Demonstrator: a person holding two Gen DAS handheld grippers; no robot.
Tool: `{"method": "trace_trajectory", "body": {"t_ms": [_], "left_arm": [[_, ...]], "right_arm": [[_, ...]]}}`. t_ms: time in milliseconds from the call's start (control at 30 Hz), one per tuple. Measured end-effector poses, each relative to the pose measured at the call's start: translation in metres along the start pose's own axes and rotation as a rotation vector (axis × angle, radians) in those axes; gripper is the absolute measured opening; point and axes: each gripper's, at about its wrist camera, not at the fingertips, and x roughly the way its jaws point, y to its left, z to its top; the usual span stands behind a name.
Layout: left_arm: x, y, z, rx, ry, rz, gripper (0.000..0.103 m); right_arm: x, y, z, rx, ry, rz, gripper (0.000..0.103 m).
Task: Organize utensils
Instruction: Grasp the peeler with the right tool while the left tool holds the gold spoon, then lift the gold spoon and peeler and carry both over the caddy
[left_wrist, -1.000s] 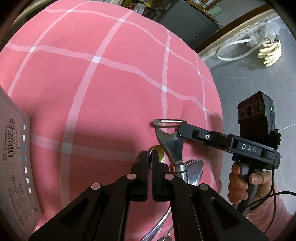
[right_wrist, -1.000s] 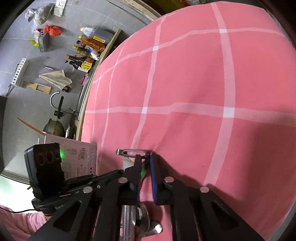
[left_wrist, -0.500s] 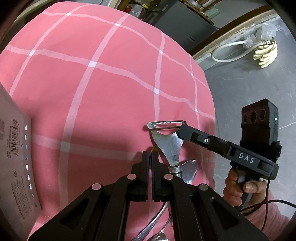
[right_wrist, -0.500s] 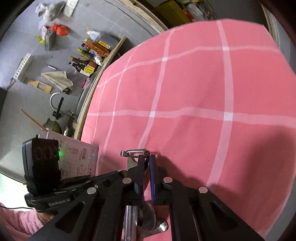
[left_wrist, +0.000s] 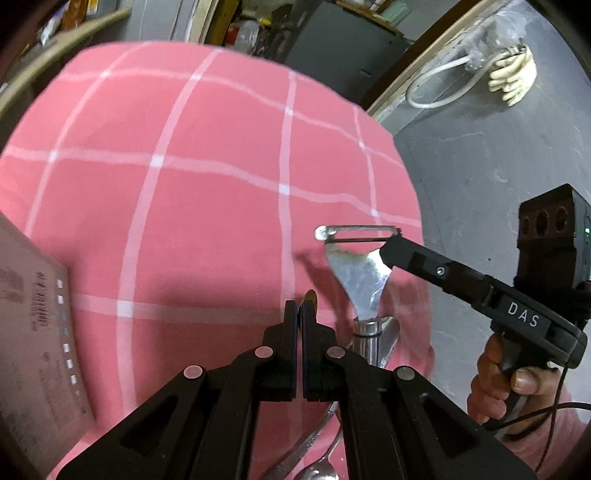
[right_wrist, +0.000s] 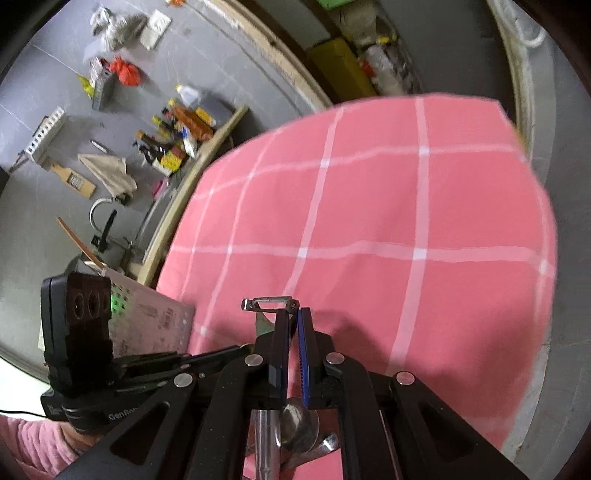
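Note:
A steel Y-shaped peeler (left_wrist: 360, 275) is held up above the pink checked cloth (left_wrist: 207, 221); my right gripper (right_wrist: 293, 321) is shut on its head, its blade (right_wrist: 267, 303) showing past the fingertips. My left gripper (left_wrist: 298, 314) is shut on a thin gold-coloured utensil whose tip (left_wrist: 308, 297) pokes out between the pads. Steel spoons (left_wrist: 319, 470) and handles hang or lie below both grippers, also in the right wrist view (right_wrist: 299, 424). The right gripper's body shows in the left wrist view (left_wrist: 480, 295).
A grey printed cardboard box (left_wrist: 33, 354) stands at the cloth's left edge, also in the right wrist view (right_wrist: 151, 325). Bottles and clutter (right_wrist: 177, 136) lie on the grey floor beyond the table. A white hose and gloves (left_wrist: 509, 77) lie on the floor at right.
Both grippers have risen and pulled back from the cloth with their utensils; more floor and table edge now show. The peeler stays in the right gripper.

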Motion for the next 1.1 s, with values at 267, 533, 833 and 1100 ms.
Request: {"method": "trace_trajectory", "body": {"t_ms": [267,533,833,1100], "left_arm": [[-0.046,-0.03,-0.009,0.086,-0.194,0.076,0.0],[-0.09,-0.049,-0.019,0.139,-0.374,0.149,0.0],[-0.142,-0.053,-0.015,0.203,-0.507,0.233,0.0],[-0.217,-0.033,-0.006,0.202,-0.647,0.252,0.0]], "right_arm": [[-0.044,0.03,-0.016,-0.054,-0.197,-0.068,0.005],[-0.074,0.063,-0.026,-0.091,-0.388,-0.112,0.005],[-0.107,0.109,-0.025,-0.156,-0.57,-0.16,0.005],[-0.121,0.161,-0.019,-0.247,-0.676,-0.148,0.005]]}}
